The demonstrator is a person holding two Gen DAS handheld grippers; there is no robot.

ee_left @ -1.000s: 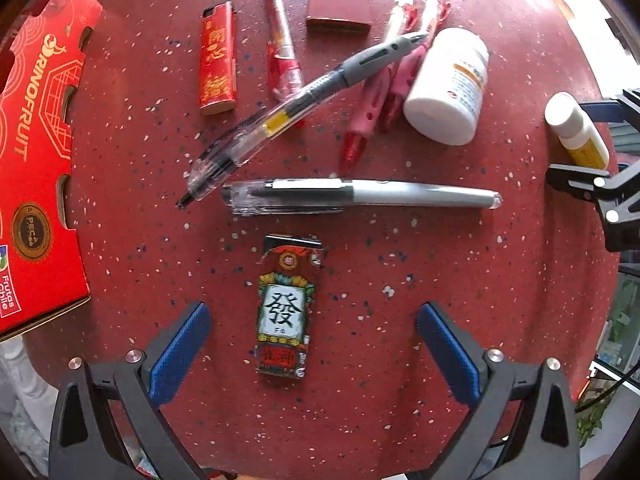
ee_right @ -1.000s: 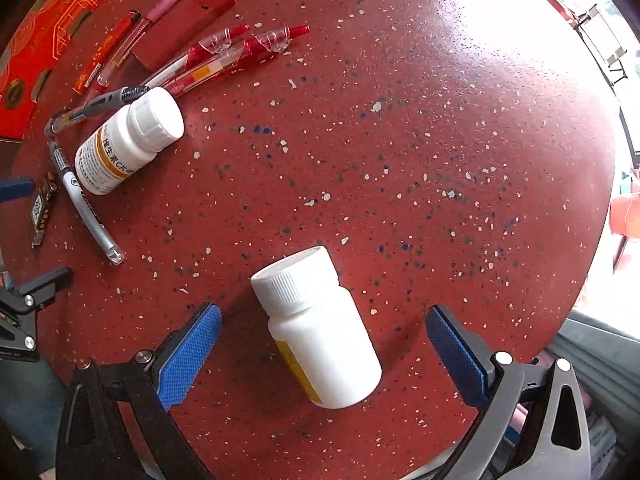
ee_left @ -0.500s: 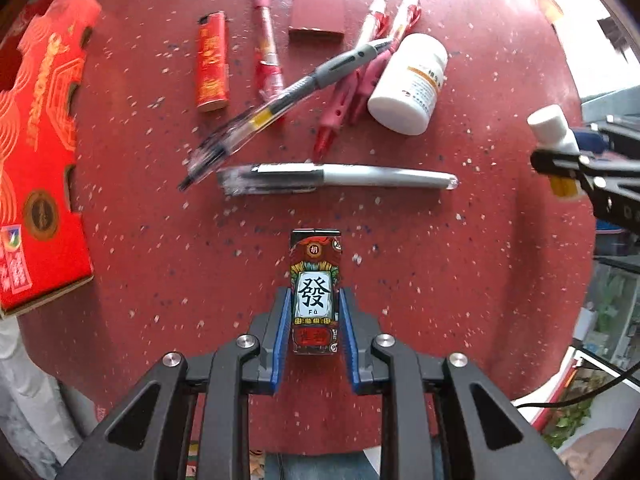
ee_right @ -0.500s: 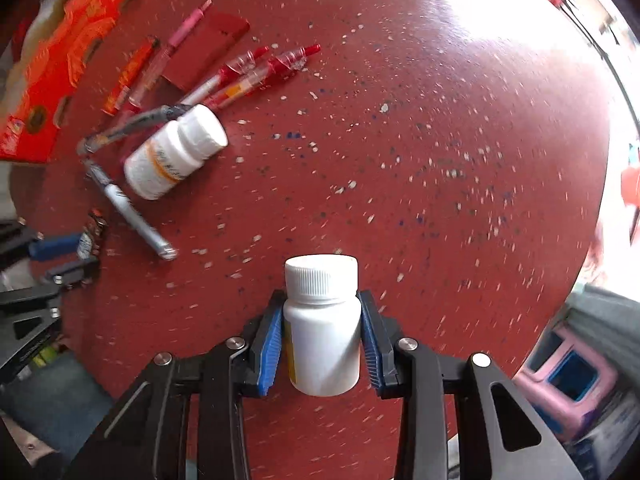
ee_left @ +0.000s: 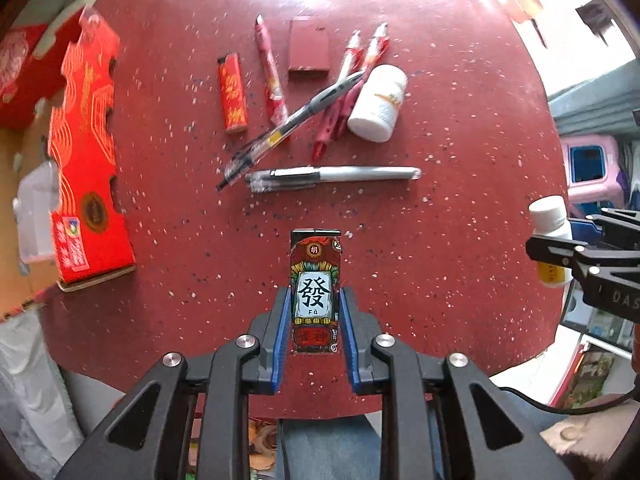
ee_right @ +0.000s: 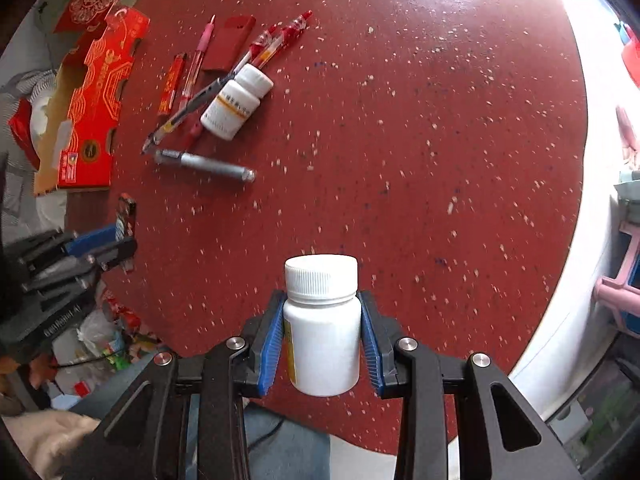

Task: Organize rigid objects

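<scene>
Both jaws, wide a second ago, now clamp: left gripper (ee_left: 314,320) on patterned lighter (ee_left: 316,280), right gripper (ee_right: 322,340) on white bottle (ee_right: 321,320). Both lifted off table (ee_left: 460,160); pens (ee_left: 332,174) remain at 12 o'clock, unsorted.

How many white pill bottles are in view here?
2. One white bottle is clamped in the right gripper; the other bottle lies on the red table beside the pens. None appear hidden.
</scene>
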